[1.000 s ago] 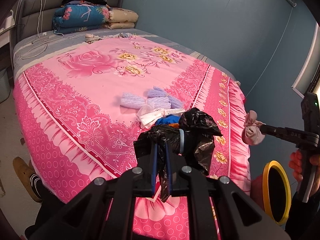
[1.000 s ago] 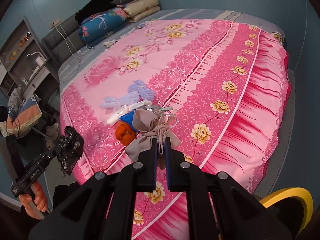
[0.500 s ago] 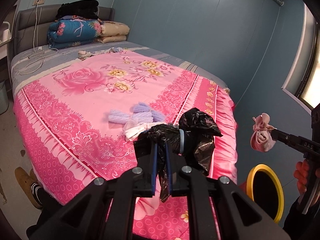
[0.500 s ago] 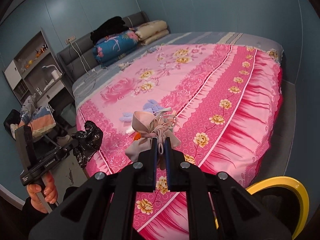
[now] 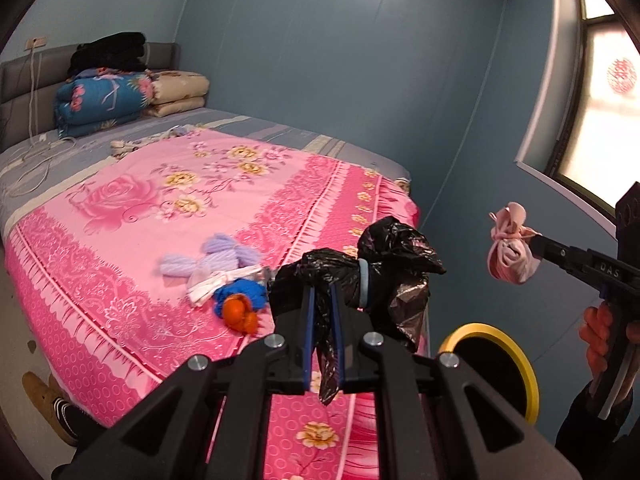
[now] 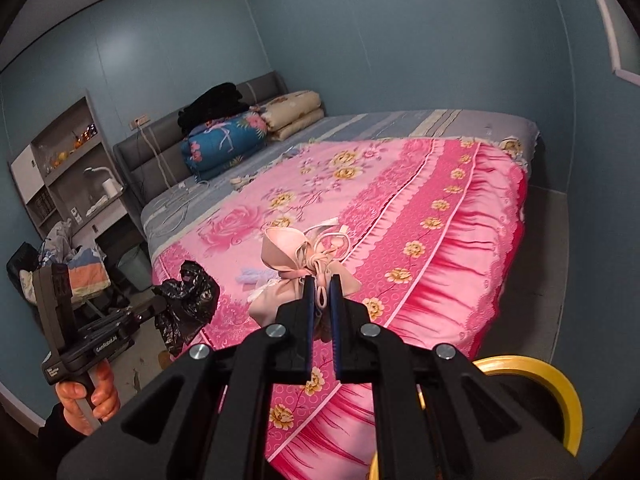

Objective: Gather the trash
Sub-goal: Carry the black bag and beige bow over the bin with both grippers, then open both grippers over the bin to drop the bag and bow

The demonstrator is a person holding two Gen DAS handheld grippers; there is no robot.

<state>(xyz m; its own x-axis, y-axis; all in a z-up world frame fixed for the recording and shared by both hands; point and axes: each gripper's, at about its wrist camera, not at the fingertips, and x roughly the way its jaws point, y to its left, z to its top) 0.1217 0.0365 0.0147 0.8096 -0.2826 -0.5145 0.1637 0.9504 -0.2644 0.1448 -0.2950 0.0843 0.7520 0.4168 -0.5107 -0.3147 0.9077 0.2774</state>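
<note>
Right wrist: bundle [image 6: 298, 276] (pink) between claw [image 6: 321, 320]

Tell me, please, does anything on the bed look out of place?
Yes. A small heap lies loose on the pink bedspread: lilac yarn, a white strip, a blue scrap and an orange lump. It looks like uncollected litter. Pale cords also trail near the headboard.
</note>
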